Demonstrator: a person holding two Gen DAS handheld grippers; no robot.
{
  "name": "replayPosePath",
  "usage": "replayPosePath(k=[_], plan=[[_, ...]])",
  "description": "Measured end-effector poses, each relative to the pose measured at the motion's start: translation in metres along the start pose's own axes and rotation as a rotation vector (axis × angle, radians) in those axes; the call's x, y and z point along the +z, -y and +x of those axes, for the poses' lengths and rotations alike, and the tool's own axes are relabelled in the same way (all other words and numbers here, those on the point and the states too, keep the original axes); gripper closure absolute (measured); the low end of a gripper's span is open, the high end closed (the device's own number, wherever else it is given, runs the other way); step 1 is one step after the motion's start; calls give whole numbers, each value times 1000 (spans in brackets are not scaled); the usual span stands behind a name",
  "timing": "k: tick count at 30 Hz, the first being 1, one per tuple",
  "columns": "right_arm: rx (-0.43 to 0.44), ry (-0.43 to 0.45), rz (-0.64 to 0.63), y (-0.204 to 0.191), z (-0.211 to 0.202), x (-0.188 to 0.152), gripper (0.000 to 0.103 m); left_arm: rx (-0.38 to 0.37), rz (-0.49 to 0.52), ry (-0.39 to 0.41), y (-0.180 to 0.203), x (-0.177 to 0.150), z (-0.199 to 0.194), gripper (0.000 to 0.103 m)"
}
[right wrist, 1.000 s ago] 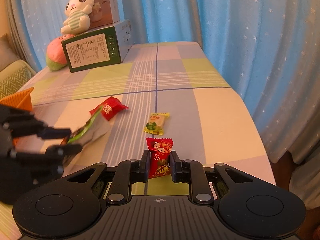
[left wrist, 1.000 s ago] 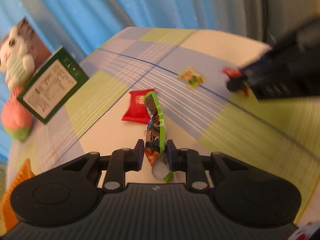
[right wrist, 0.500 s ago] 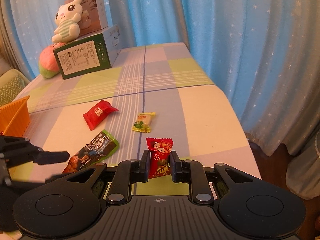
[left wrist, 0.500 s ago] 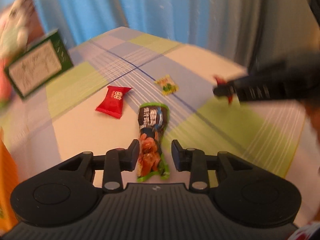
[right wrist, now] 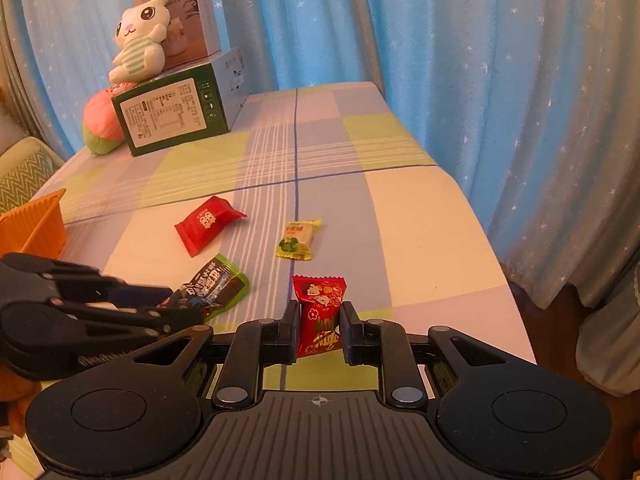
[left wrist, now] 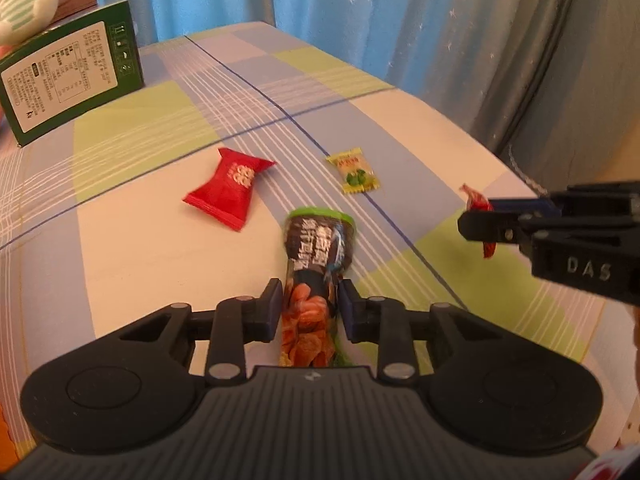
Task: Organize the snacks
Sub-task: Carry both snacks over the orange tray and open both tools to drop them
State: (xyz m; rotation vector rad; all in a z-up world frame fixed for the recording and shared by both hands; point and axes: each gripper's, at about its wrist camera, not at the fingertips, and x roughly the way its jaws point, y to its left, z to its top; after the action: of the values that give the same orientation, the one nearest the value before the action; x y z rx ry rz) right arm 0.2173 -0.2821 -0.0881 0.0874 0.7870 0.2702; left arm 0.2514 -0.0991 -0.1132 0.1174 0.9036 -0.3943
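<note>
My left gripper (left wrist: 310, 306) is shut on a long dark snack pack with a green edge (left wrist: 316, 264), held just above the checked tablecloth; the pack also shows in the right wrist view (right wrist: 216, 286). My right gripper (right wrist: 320, 318) is shut on a small red candy packet (right wrist: 320, 312), seen side-on in the left wrist view (left wrist: 478, 204). A red snack packet (left wrist: 230, 188) (right wrist: 208, 222) and a yellow-green candy (left wrist: 354, 170) (right wrist: 298, 238) lie loose on the cloth between and beyond the grippers.
An orange basket (right wrist: 32, 222) stands at the table's left edge. A green box (right wrist: 172, 114) with a plush rabbit (right wrist: 138, 34) and a pink plush ball (right wrist: 102, 124) sit at the far left. Blue curtains hang behind; the table edge drops off at right.
My left gripper opened half a second ago with the dark pack lying on the cloth, and has now shut on it again. My right gripper has kept hold of the red candy.
</note>
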Motion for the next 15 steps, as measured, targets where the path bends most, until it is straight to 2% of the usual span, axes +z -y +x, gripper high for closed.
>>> replayPosePath(k=[2,6,15], plan=[[0,-2,4,-1,-1,0,82,12,5,8,2,-3,-2,77],[7,-5,10,-2,-6,2,82,23,-51,18,-3,-7,-13,77],[36,17,14,-26,-36,13,82,79,-165,93,-15,-14,-74,77]])
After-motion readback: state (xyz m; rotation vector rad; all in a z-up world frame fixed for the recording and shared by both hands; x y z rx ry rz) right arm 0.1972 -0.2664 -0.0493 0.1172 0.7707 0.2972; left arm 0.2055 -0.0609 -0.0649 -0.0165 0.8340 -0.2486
